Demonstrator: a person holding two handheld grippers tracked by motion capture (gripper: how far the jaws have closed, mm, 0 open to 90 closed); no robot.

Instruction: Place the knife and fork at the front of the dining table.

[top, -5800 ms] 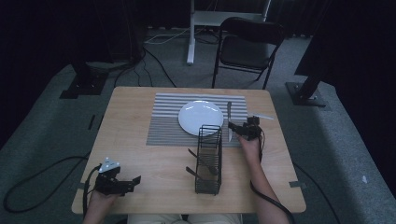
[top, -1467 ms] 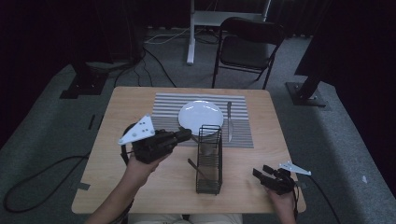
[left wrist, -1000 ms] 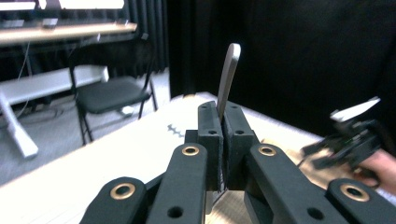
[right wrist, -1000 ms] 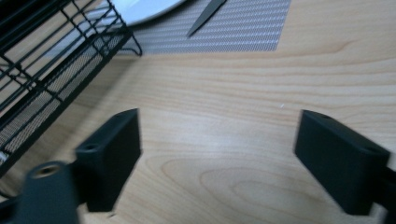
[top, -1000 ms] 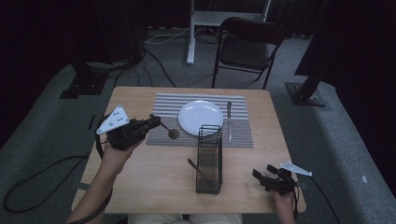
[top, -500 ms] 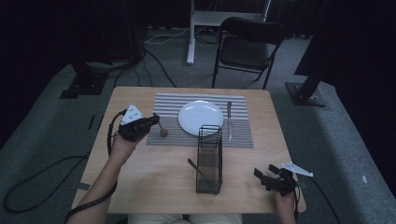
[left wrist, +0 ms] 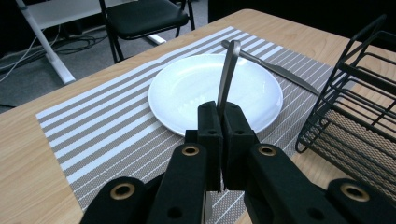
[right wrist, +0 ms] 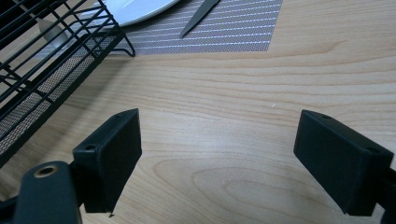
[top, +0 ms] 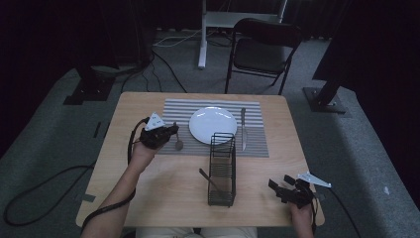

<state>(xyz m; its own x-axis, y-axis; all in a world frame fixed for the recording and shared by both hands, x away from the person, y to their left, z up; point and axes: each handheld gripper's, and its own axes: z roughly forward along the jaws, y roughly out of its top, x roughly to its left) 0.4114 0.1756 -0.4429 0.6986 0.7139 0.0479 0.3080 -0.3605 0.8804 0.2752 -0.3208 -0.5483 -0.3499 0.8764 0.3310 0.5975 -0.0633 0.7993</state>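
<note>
Two grippers are seen over the wooden table (top: 163,198). The left gripper (top: 171,135) is held above the left edge of the striped placemat (top: 257,144), just left of the white plate (top: 213,124). Its jaws are clamped together on the handle of a spoon (top: 178,144); in the high view the spoon bowl is seen hanging below the jaws, close to the placemat, contact not clear. In the left gripper view the spoon (left wrist: 227,74) is seen as a thin metal shaft rising from between the closed jaws, across the plate (left wrist: 187,93), with the placemat (left wrist: 93,135) underneath.

The right gripper (top: 280,186) is rested low at the near right corner of the table, well apart from the placemat. Its jaws are spread wide with nothing between them; bare wood (right wrist: 224,140) is seen between the two pads in the right gripper view.

A black wire rack (top: 222,168) is stood between the two grippers, in front of the plate, its far end on the placemat edge. One utensil (top: 207,178) is leaned inside the rack; its type cannot be told. A knife (top: 243,129) is laid on the placemat just right of the plate, blade pointing away from the person. The knife tip (right wrist: 198,16) and rack (right wrist: 42,60) are also caught in the right gripper view. A folding chair (top: 262,49) is stood beyond the table.
</note>
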